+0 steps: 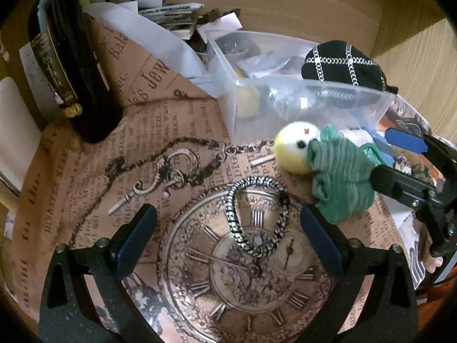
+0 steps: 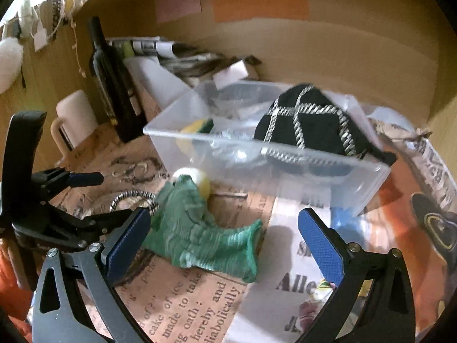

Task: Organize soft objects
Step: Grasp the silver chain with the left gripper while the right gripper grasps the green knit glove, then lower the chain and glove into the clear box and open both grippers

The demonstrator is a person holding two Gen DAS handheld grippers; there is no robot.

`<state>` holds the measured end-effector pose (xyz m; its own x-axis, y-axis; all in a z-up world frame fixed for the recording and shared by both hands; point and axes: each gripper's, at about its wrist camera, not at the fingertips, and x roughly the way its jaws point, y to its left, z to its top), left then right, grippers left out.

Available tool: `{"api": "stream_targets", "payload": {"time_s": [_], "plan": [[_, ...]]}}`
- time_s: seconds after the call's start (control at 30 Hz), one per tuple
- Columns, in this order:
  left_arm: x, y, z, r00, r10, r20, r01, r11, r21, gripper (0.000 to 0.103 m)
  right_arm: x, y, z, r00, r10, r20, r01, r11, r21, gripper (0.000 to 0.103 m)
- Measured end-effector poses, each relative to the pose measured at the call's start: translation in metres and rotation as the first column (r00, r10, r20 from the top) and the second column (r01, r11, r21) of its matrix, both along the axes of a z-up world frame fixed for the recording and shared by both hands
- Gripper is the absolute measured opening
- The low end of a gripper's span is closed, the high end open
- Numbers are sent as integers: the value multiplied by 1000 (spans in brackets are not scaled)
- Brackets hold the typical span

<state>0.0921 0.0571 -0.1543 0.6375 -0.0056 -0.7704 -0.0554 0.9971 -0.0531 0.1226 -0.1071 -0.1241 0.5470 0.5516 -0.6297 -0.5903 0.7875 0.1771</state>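
Note:
A green striped sock [image 2: 202,234] lies crumpled on the printed paper, and shows at right in the left wrist view [image 1: 340,177]. A yellow-white plush ball [image 1: 295,148] with a black eye rests against it [image 2: 200,181]. A black-and-white braided loop [image 1: 257,214] lies on the clock print [image 2: 131,197]. A clear plastic bin [image 1: 285,108] holds a black cap with silver chains [image 2: 311,120] and a yellow item [image 2: 194,131]. My left gripper [image 1: 228,228] is open around the loop, above it. My right gripper [image 2: 224,231] is open, its left finger beside the sock.
A dark bottle [image 1: 71,65] stands at the left by a white mug [image 2: 74,120]. Papers and photos [image 1: 148,3] pile behind the bin. Cardboard walls [image 2: 314,45] close the back. Magazine pages [image 2: 288,283] lie at the right.

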Motion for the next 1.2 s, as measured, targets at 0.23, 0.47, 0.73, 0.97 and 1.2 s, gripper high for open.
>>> {"api": "stream_targets", "payload": {"time_s": [0.23,0.47,0.73,0.97,1.2], "plan": [[-5,-16,-8,999,-49,18,49,998,29,77,3,14,-16,994,70,-82,-74,996,-42,80],[-6,-25,-9,995,-89,34,88,995,42,45,-3,17,-20,992,95,-87,-102,992,-76,55],[-8,-26,-6,996,-88,35,86,996,36,15,-3,3,-14,991,100,-87,-103,994,-30,16],[-11,-17,5,996,-64,61,63,998,11,11,-9,-13,7,997,67,-39,-66,998,21,15],[-18,-14,42,986,-54,160,51,998,21,11,-7,-32,39,998,4,56,-7,998,60,15]]}}
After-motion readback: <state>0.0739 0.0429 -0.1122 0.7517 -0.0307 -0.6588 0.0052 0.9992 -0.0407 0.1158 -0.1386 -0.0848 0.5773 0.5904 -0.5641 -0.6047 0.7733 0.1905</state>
